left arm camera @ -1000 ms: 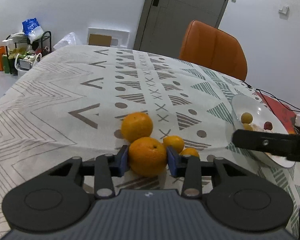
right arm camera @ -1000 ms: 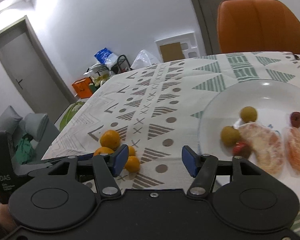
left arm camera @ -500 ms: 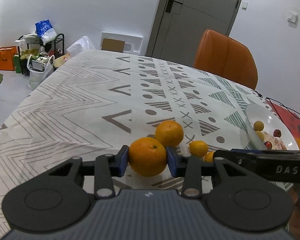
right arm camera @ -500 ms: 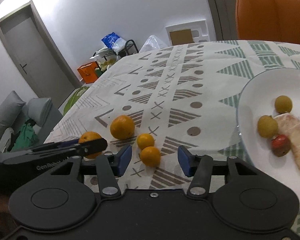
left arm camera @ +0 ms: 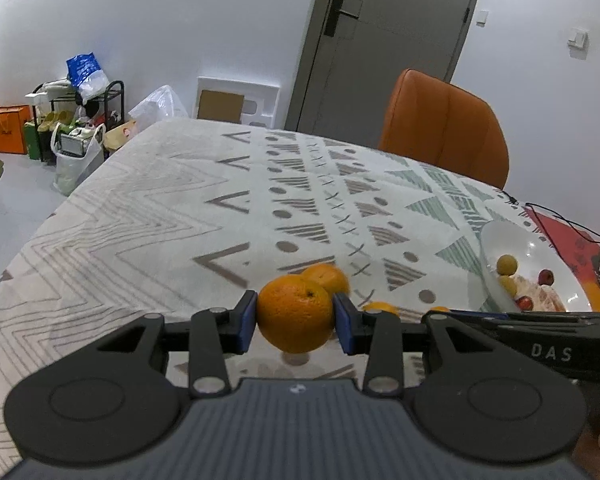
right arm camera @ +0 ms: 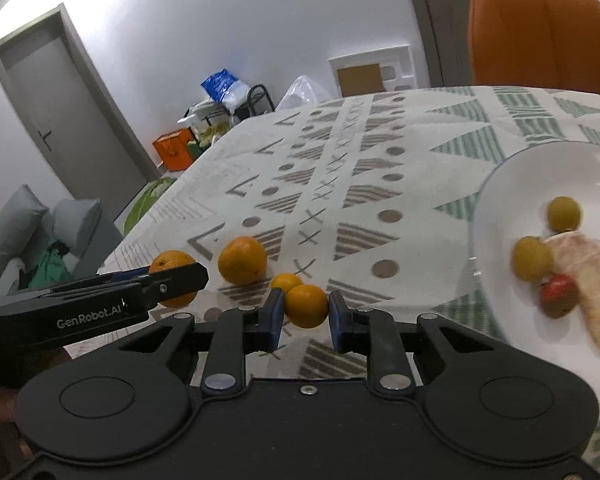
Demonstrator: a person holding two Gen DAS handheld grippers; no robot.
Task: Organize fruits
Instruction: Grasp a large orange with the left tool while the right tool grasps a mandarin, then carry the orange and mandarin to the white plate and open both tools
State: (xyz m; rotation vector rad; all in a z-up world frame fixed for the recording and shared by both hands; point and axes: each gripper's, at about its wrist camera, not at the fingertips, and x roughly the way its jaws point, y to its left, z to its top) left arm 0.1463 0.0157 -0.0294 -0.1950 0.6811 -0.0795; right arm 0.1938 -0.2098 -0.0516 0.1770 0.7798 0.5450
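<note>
My left gripper (left arm camera: 296,322) is shut on a large orange (left arm camera: 294,318), held just above the patterned tablecloth (left arm camera: 180,220). A second large orange (left arm camera: 326,278) lies right behind it. In the right wrist view a small orange (right arm camera: 306,306) sits between the blue pads of my right gripper (right arm camera: 305,312); the jaws are closing and both pads touch it. Another small orange (right arm camera: 286,282) lies just behind, and the second large orange (right arm camera: 242,260) to its left. The white plate (right arm camera: 496,184) at the right holds two yellow-green round fruits, a red fruit (right arm camera: 558,295) and peeled citrus.
An orange chair (left arm camera: 444,128) stands at the table's far side, in front of a grey door. A red mat with cables (left arm camera: 560,232) lies past the plate. Bags and a rack crowd the floor at the left (left arm camera: 76,120). The left gripper's finger (right arm camera: 176,280) reaches in close beside my right one.
My right gripper moved left from beside the plate to the small oranges, and its jaws narrowed around one. The left gripper kept its orange and raised it slightly off the cloth.
</note>
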